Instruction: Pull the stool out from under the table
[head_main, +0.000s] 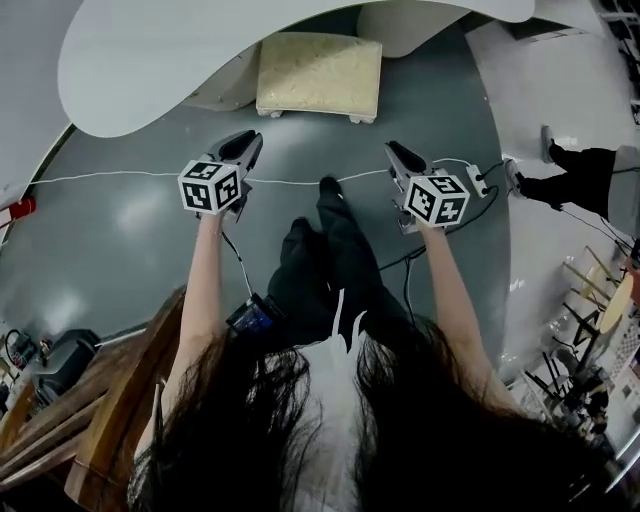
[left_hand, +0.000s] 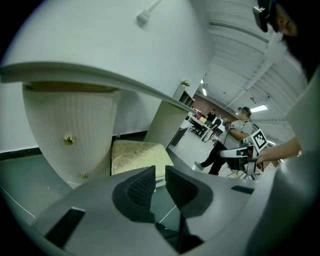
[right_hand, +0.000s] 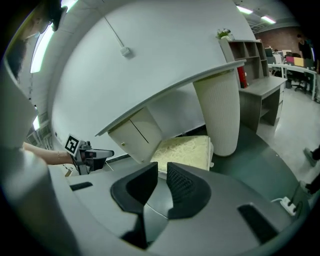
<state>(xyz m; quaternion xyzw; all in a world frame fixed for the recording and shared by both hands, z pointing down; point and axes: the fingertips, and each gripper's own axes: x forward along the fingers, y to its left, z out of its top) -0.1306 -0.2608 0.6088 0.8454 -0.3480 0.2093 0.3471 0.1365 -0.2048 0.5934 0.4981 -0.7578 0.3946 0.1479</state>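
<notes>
The stool (head_main: 319, 75), a low one with a pale cushioned top, stands on the grey floor (head_main: 120, 260) with its far side tucked under the curved white worktop (head_main: 180, 60). Seen from the tongs' own views, it sits between a cabinet (left_hand: 65, 125) with small brass knobs and a pedestal (right_hand: 225, 110) under that worktop. The person faces it with both arms held out and tilted downward. The left tongs (head_main: 247, 143) are pressed together with nothing between them, short of the stool and not touching it. The right tongs (head_main: 394, 151) are likewise closed and empty, also apart from the stool, about level with the left pair. A thin white cable (head_main: 110, 177) runs across the floor by the person's feet. Off to the right, well apart, stands a second person (head_main: 575, 165).
</notes>
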